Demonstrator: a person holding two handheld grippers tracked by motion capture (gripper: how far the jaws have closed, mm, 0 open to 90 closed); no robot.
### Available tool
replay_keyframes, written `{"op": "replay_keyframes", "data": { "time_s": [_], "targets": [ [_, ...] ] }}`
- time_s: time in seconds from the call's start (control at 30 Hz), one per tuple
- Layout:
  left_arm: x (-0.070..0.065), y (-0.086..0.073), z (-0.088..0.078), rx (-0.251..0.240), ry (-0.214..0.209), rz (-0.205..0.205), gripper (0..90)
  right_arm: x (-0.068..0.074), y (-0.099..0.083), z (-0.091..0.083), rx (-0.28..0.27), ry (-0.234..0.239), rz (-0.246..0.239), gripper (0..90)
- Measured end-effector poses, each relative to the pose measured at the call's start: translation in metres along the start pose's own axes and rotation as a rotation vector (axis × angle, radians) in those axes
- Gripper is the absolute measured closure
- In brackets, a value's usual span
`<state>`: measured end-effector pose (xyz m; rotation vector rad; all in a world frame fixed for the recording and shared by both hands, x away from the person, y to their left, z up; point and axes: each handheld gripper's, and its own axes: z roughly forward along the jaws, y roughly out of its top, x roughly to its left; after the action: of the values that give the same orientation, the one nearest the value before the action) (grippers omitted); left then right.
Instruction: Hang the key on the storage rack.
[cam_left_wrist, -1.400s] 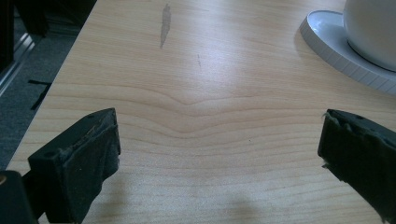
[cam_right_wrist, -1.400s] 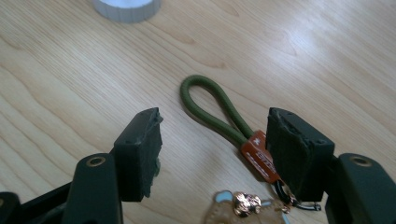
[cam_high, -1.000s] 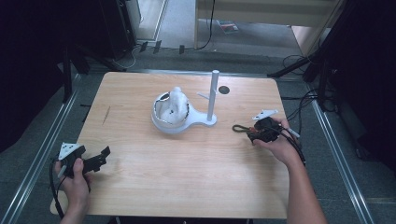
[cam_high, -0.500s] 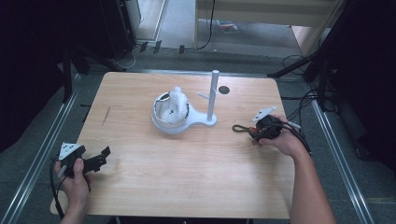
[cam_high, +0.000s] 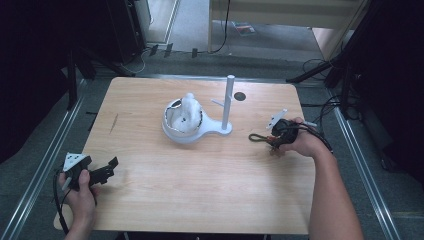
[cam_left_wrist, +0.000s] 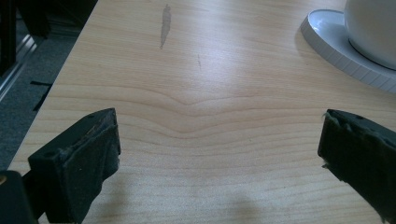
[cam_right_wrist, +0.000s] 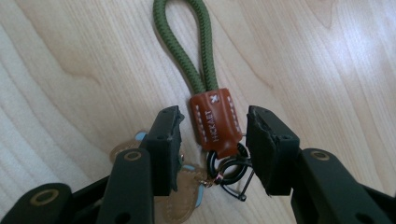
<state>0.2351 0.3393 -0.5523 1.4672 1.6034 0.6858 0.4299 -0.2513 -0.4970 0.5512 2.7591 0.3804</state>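
While the right gripper (cam_right_wrist: 212, 140) straddles the brown leather collar (cam_right_wrist: 215, 122) of a keychain, its jaws have just been closing and now stand a little off the leather on either side, not yet pressing, so the grasp looks to be the step in hand. The keychain's green cord loop (cam_right_wrist: 184, 44) runs forward from the collar flat on the wooden table (cam_high: 210, 195), and its black rings (cam_right_wrist: 229, 169) and a tan tag (cam_right_wrist: 180, 205) lie under the jaws. In the high view this keychain (cam_high: 262, 138) lies to the right of the white stand (cam_high: 229, 102), whose pegged post rises beside a white bowl (cam_high: 182, 122). The next move probably calls for squeezing squarely on the collar, then lifting toward the post's peg. The left gripper (cam_high: 100, 172) rests well left of the stand, jaws wide apart on nothing.
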Motion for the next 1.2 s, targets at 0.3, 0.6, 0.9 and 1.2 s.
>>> {"op": "replay_keyframes", "data": {
  "time_s": [0.3, 0.6, 0.9, 1.2],
  "targets": [
    [0.0, 0.0, 0.0, 0.0, -0.001, 0.001, 0.0, -0.005, 0.007, 0.006, 0.018, 0.05, -0.026, 59.8],
    [0.0, 0.0, 0.0, 0.0, -0.001, 0.0, 0.0, -0.01, 0.01, 0.01, 0.051, 0.085, -0.042, 61.3],
    [0.0, 0.0, 0.0, 0.0, -0.001, 0.0, 0.0, -0.016, 0.011, 0.014, 0.066, 0.106, -0.024, 62.5],
    [0.0, 0.0, 0.0, 0.001, 0.0, 0.0, 0.0, -0.018, 0.013, 0.017, 0.073, 0.13, -0.01, 67.2]
  ]
}}
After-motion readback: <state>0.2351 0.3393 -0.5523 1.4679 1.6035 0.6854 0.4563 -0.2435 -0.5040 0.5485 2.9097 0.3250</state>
